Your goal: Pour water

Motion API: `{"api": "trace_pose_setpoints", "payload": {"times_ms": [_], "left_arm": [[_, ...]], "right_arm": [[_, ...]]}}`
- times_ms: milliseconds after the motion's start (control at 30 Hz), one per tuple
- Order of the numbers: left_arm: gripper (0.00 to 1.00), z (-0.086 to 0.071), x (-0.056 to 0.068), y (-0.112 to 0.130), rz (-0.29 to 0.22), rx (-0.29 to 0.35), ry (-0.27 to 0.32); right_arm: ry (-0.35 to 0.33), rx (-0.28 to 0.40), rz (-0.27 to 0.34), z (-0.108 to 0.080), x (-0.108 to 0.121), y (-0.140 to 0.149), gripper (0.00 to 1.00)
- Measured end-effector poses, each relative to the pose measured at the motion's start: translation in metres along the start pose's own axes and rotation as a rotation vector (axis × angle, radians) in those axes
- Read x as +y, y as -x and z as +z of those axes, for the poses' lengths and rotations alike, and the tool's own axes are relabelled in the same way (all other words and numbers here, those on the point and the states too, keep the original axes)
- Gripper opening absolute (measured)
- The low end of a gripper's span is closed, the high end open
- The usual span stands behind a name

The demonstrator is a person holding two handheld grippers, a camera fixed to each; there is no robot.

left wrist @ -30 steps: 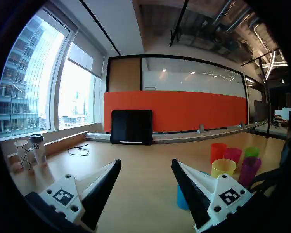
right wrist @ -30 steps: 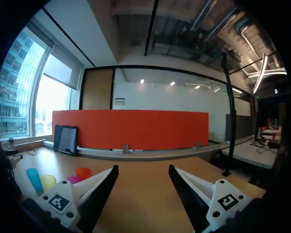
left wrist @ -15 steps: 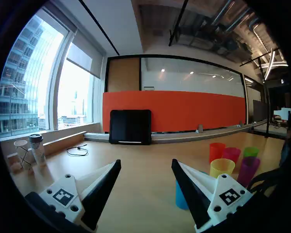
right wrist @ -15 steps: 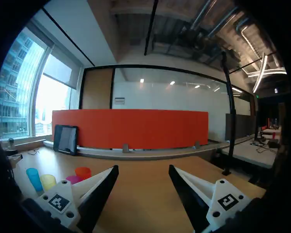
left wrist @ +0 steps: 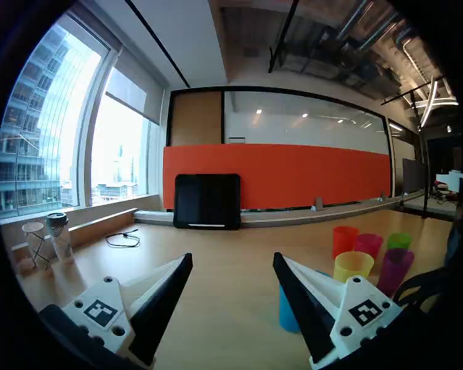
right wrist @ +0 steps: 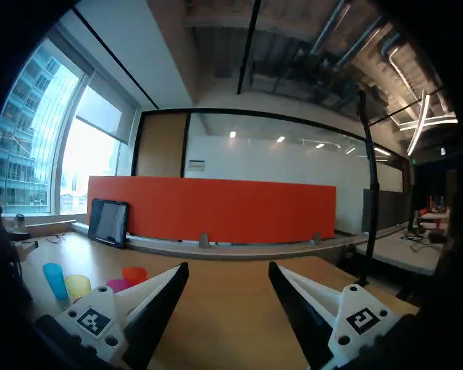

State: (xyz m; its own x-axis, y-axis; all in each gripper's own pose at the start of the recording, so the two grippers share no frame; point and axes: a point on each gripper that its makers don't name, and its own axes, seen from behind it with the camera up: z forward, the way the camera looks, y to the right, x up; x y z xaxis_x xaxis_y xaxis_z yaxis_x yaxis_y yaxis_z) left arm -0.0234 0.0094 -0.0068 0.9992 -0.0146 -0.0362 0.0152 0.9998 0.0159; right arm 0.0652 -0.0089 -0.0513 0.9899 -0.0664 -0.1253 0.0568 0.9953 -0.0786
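Several coloured plastic cups stand on the wooden table (left wrist: 231, 290). In the left gripper view a red cup (left wrist: 345, 240), pink cup (left wrist: 368, 245), green cup (left wrist: 399, 240), yellow cup (left wrist: 354, 266) and purple cup (left wrist: 396, 270) cluster at the right, and a blue cup (left wrist: 287, 311) sits partly behind my right finger. My left gripper (left wrist: 231, 262) is open and holds nothing. In the right gripper view the blue cup (right wrist: 55, 280), yellow cup (right wrist: 78, 286), red cup (right wrist: 134, 275) and pink cup (right wrist: 116, 285) stand at the lower left. My right gripper (right wrist: 227, 268) is open and holds nothing.
A black tablet (left wrist: 207, 201) leans against the orange partition (left wrist: 275, 176) at the table's back. A lidded travel cup (left wrist: 58, 237) and a small wire stand (left wrist: 35, 242) sit by the window ledge at left. A cable (left wrist: 124, 238) lies on the table. A black pole (right wrist: 372, 197) rises at the right.
The right gripper view has shifted slightly, the cups and partition sliding a little right and down. The left gripper has hardly moved. Both stay open.
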Motion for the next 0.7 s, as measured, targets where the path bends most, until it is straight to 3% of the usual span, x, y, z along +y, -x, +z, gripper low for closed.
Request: {"api": "trace_pose_setpoints", "payload": {"times_ms": [400, 700], "left_arm": [[0.97, 0.000, 0.000, 0.000, 0.001, 0.000, -0.001], [0.97, 0.000, 0.000, -0.001, 0.001, 0.000, -0.001]], "right_arm": [[-0.019, 0.007, -0.052, 0.008, -0.008, 0.015, 1.00], [-0.055, 0.004, -0.013, 0.013, -0.023, 0.035, 1.00]]}}
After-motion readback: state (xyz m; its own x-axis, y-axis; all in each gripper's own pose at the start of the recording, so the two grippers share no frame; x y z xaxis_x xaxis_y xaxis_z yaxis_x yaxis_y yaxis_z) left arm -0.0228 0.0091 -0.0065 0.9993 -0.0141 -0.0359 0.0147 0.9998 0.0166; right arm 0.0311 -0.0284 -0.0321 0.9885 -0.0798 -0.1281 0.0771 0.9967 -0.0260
